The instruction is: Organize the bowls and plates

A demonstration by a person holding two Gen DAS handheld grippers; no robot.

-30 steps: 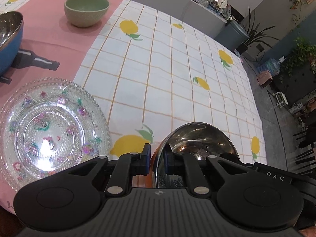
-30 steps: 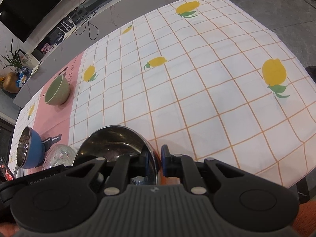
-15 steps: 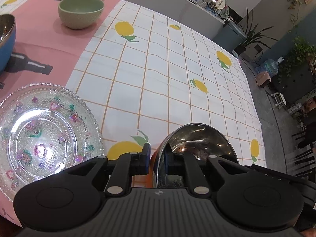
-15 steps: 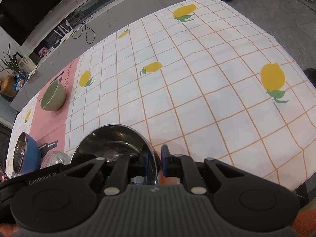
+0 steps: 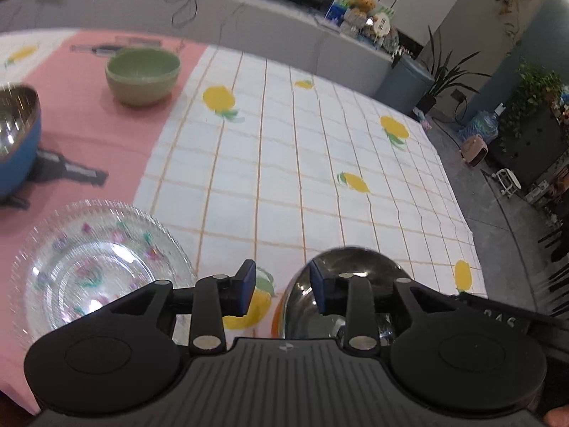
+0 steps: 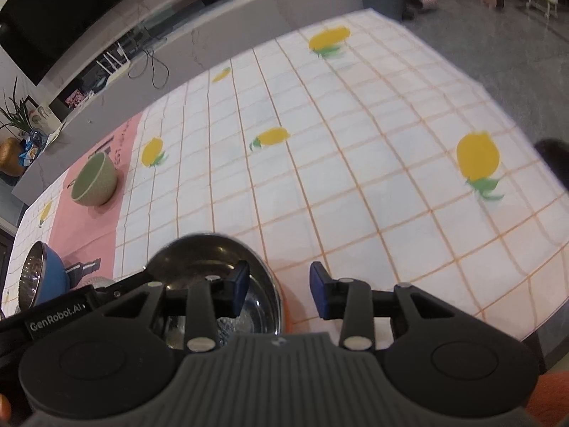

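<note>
A steel bowl with an orange outside (image 5: 355, 270) (image 6: 209, 259) sits at the near table edge. My left gripper (image 5: 282, 290) is open, its jaws astride the bowl's left rim. My right gripper (image 6: 279, 293) is open, its jaws astride the bowl's right rim. A clear patterned glass plate (image 5: 96, 267) lies left of the bowl. A green bowl (image 5: 142, 74) (image 6: 94, 179) stands far left on the pink cloth. A blue bowl with a steel inside (image 5: 16, 138) (image 6: 44, 281) stands at the left.
The table carries a white grid cloth with lemons (image 5: 284, 163) (image 6: 355, 163) and a pink strip at the left (image 5: 78, 131). A grey counter (image 5: 249, 28) runs behind the table. Floor, plants and chairs lie past the right edge.
Both grippers have opened from shut on the steel bowl's rim. The bowl now rests on the table between them. Both views are blurred by motion.
</note>
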